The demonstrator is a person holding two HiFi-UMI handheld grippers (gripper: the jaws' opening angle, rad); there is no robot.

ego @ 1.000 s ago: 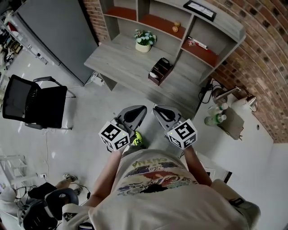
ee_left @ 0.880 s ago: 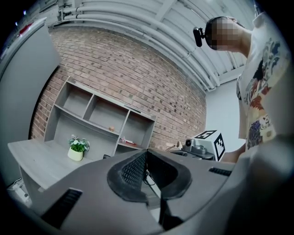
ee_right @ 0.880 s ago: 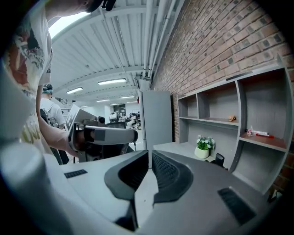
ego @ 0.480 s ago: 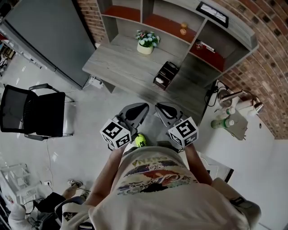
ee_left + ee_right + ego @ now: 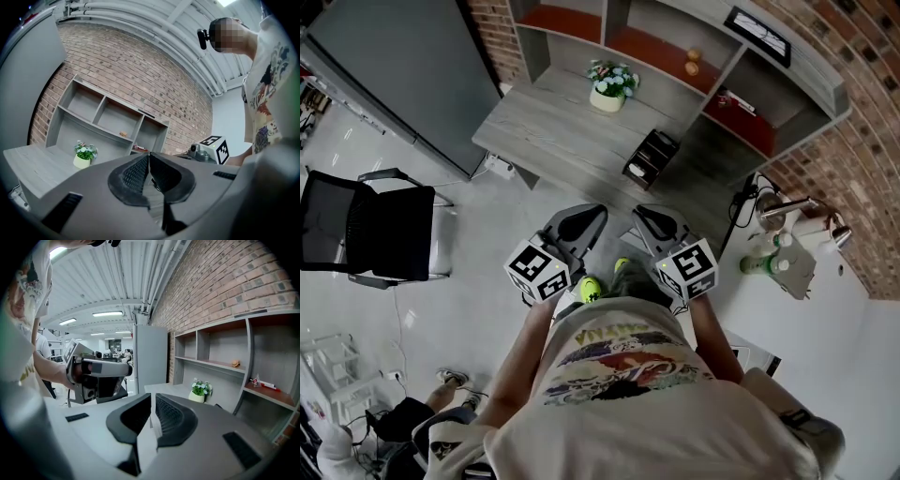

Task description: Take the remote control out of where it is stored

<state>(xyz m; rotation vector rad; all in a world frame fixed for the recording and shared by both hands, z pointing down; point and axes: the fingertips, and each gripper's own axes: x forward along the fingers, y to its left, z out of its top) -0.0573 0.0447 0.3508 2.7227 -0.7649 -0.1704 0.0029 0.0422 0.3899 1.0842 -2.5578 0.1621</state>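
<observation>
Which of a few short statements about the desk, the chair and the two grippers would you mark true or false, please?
1. The left gripper is shut, with nothing between its fingers. True.
2. The right gripper has its fingers wide apart. False: they are together and empty.
3. A potted plant stands on the desk. True.
4. The black chair is tucked under the desk. False: it stands apart on the floor, at the head view's left.
5. The dark organiser box sits on a shelf. False: it sits on the desk top.

no legible text or labels
</observation>
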